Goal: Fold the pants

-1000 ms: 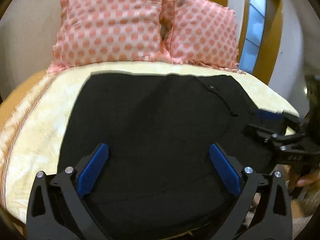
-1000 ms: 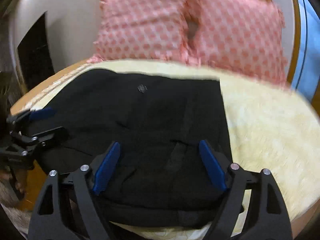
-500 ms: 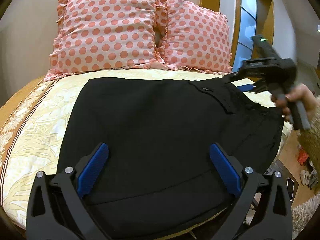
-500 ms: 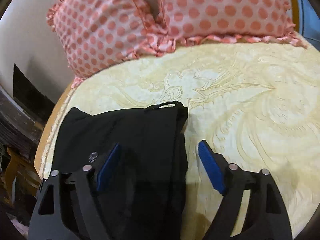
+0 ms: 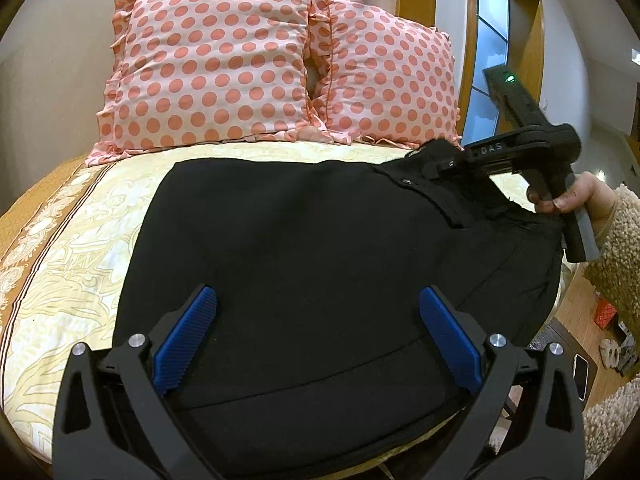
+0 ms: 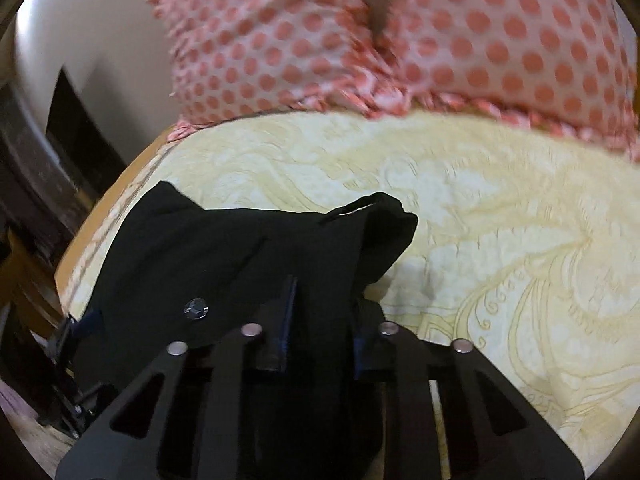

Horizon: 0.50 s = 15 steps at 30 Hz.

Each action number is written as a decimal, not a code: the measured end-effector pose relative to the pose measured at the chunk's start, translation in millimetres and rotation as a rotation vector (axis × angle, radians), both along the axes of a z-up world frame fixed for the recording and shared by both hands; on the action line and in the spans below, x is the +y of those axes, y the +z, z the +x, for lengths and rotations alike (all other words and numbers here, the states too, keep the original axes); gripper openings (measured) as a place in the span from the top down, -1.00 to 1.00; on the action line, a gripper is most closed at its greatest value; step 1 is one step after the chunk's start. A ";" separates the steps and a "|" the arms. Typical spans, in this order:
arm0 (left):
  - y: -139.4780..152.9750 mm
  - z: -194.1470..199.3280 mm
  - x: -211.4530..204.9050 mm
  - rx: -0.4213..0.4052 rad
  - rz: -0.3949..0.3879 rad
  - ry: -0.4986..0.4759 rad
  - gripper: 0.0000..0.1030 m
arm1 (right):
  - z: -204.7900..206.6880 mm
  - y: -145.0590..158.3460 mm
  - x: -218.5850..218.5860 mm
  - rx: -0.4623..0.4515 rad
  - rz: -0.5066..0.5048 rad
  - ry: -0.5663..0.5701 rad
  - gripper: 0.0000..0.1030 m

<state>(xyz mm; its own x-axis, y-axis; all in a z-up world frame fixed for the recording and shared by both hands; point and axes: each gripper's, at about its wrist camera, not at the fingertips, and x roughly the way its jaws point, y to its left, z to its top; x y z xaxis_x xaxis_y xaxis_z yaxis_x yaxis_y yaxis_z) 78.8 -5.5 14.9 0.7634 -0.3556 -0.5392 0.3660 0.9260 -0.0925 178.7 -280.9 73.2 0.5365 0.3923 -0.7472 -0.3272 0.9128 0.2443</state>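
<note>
The pants (image 5: 304, 240) are black, matte and soft, lying flat and broad across the near part of the bed (image 5: 80, 248); a faint seam curves over the cloth near the left gripper (image 5: 316, 340), and a small metal button (image 6: 196, 307) shines at the waistband; the bed cover is pale yellow with a raised swirling pattern and an orange striped border along its left edge; two puffy pillows (image 5: 224, 68), pink with coral dots and frilled edges, lean against the plain wall behind.

The left gripper hangs over the near hem with its ribbed blue pads (image 5: 186, 344) set wide apart, cloth beneath them but nothing pinched; the right gripper (image 6: 320, 320) is closing on the bunched waistband corner, black cloth filling the narrow gap between its pads, that corner lifted into a crumpled fold above the cover; from the left view the right hand (image 5: 568, 196) grips the black handle, a fuzzy beige sleeve (image 5: 616, 248) behind it.

To the right, a wooden door frame (image 5: 468, 40) with frosted glass; below it a wooden floor with small clutter.
</note>
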 end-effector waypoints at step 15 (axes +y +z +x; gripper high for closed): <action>49.4 61.1 74.5 0.196 -0.222 0.081 -0.96 | -23.2 7.4 19.0 -0.117 -0.092 0.063 0.64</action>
<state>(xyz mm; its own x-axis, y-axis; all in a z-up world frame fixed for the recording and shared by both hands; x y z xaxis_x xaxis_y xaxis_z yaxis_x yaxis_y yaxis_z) 139.9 69.0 64.3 0.6831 -0.4233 -0.5952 0.2464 0.9007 -0.3578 155.4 -261.9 80.6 0.5986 0.3607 -0.7152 -0.4062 0.9062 0.1171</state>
